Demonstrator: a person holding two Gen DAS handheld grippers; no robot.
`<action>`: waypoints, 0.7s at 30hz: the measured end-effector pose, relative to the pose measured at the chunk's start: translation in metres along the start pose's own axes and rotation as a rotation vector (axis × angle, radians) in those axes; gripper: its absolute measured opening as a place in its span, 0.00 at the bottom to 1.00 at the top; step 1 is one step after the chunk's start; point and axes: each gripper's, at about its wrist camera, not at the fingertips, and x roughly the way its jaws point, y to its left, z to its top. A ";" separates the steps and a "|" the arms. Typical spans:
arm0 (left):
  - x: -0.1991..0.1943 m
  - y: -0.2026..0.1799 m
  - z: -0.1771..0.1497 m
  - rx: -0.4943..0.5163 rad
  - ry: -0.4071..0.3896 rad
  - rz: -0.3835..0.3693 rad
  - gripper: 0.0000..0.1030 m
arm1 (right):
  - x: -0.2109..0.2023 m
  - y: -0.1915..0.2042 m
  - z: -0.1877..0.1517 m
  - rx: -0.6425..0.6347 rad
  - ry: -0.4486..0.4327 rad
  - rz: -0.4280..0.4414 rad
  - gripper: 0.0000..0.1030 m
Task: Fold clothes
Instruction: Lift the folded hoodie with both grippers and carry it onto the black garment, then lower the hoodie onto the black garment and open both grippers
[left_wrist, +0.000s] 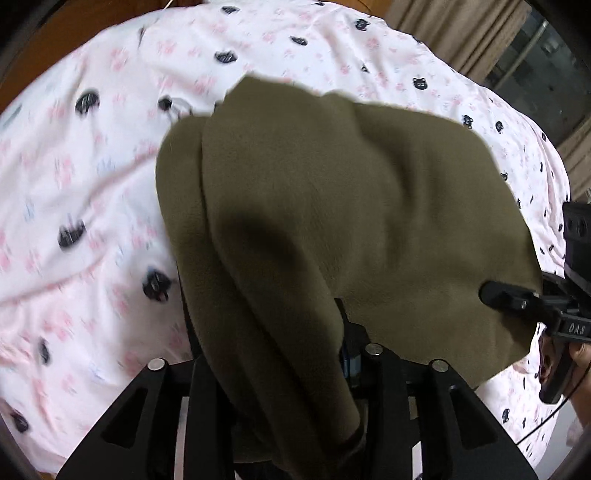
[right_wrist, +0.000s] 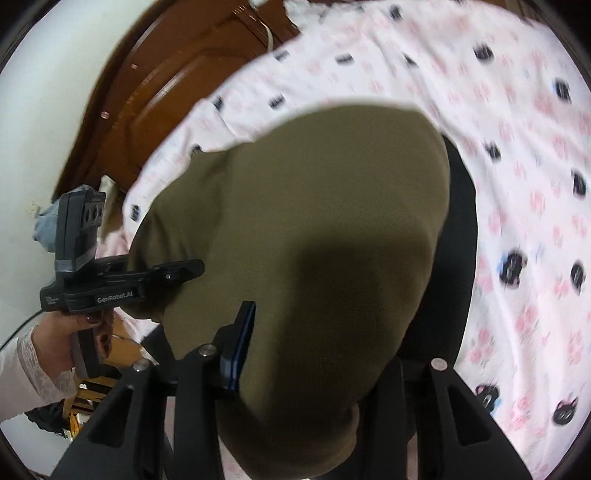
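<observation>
- Closest to my left camera, the olive fleece garment (left_wrist: 332, 206) drapes over the left gripper (left_wrist: 273, 332) and runs down between its black fingers; the cloth hides the pads, so I cannot tell whether they are pinching it or merely standing around it.
- From my right camera the same garment (right_wrist: 303, 229) covers the right gripper (right_wrist: 332, 332); one blue-edged finger (right_wrist: 240, 343) lies against the cloth's left side and the other shows as a dark strip along its right side. The fabric passes between them, yet I cannot tell whether the jaws press on it.
- Beside the garment's left edge, in the right view, the left gripper (right_wrist: 184, 269) pokes a fingertip at the cloth, gripped by a hand (right_wrist: 74, 328) in a white lace sleeve (right_wrist: 26, 369).
- Beneath and beyond the garment lies a pink bedsheet (left_wrist: 92, 166) printed with dark cat faces.
- Past the sheet, a brown wooden headboard (right_wrist: 155, 85) and a white wall (right_wrist: 44, 110).
</observation>
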 end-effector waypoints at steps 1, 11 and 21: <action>0.001 0.001 -0.007 -0.002 -0.011 0.005 0.38 | 0.001 -0.001 -0.006 0.006 0.003 -0.006 0.46; -0.027 0.029 -0.067 -0.152 -0.071 0.104 0.82 | -0.011 -0.013 -0.033 0.069 -0.012 -0.071 0.85; -0.130 -0.049 -0.083 -0.044 -0.234 0.327 0.82 | -0.094 0.029 -0.062 -0.125 -0.099 -0.291 0.96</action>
